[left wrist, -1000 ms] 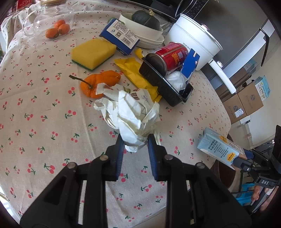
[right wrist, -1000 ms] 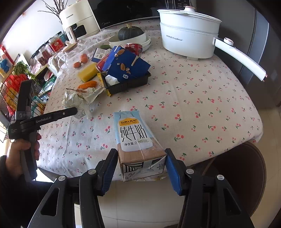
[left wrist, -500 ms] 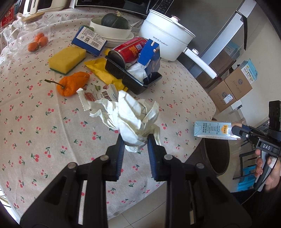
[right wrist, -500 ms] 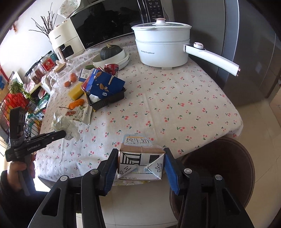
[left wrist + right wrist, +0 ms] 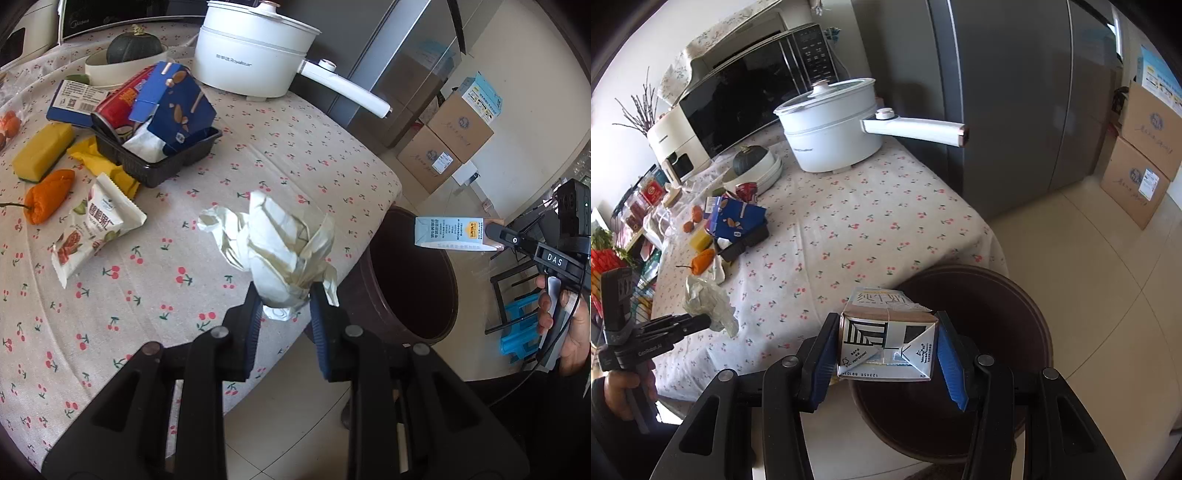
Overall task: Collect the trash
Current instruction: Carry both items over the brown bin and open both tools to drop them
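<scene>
My left claw point(image 5: 284, 306): clamped on a crumpled white paper wad point(image 5: 273, 247), held above the table edge, just short of the bin point(image 5: 413, 280). My right claw point(image 5: 886, 350): gripping a milk carton point(image 5: 888, 339) by its sides, base toward the lens, hanging over the near rim of the bin; its blue pads point(image 5: 947, 354) press both flanks. Bin: round, dark brown, on the tiled floor, tucked against the table; nothing that I can make out inside, though its depth is in shadow. Table point(image 5: 258, 147): cherry-print cloth. On it, going outward from the wad: a snack wrapper point(image 5: 92, 232) lying flat; an orange pepper point(image 5: 48, 195) with stem; a yellow sponge point(image 5: 40, 151); a yellow wrapper point(image 5: 99, 162) half under a black tray point(image 5: 166, 166). Tray holds a red can point(image 5: 118, 107), a blue carton point(image 5: 173, 110) and white tissue point(image 5: 144, 144). Behind it: a blue box point(image 5: 70, 103) lying flat, a bowl point(image 5: 107, 66) with a dark green squash point(image 5: 135, 46), and a white pot point(image 5: 251, 59) with a long handle pointing off the table. Off the table: stacked cardboard boxes point(image 5: 443, 147) on the floor beside a grey fridge point(image 5: 1015, 92); a microwave point(image 5: 757, 88) at the far end.
</scene>
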`<state>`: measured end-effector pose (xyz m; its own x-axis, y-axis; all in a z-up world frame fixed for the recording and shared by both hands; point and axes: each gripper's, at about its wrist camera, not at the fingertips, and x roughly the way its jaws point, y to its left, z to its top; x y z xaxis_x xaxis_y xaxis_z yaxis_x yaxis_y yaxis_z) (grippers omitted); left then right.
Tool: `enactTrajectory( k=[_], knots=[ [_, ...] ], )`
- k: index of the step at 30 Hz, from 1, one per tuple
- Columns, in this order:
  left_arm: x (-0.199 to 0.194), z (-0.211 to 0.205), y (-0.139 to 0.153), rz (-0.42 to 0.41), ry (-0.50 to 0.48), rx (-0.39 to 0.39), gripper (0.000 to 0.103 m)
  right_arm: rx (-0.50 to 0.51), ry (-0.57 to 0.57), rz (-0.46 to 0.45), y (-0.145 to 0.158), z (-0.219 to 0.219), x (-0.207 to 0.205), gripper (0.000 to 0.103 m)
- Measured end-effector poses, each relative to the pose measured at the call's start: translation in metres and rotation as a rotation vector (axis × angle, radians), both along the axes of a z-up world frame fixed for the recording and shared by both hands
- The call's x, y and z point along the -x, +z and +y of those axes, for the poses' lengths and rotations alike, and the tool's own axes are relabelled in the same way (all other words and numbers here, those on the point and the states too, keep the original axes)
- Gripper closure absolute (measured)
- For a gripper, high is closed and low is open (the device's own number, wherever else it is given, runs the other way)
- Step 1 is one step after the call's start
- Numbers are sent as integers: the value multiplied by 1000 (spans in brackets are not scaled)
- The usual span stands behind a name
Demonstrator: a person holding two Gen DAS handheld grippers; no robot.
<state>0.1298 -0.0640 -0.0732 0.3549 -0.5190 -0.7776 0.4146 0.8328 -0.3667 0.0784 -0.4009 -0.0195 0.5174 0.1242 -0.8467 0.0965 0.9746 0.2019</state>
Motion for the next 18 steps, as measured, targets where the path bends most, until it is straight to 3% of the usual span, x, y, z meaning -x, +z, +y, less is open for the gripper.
enactTrajectory(
  k=[6,15,18],
  knots=[
    [6,-44,0,-1,-90,13,75,10,-59,80,-31,-36,21,52],
    [15,-105,-6,8,-220,28,75,-2,-79,183,-74,-49,34,50],
    [17,-124,-8,9,-256,29,75,-25,-102,186,-75,-56,40,39]
  ],
)
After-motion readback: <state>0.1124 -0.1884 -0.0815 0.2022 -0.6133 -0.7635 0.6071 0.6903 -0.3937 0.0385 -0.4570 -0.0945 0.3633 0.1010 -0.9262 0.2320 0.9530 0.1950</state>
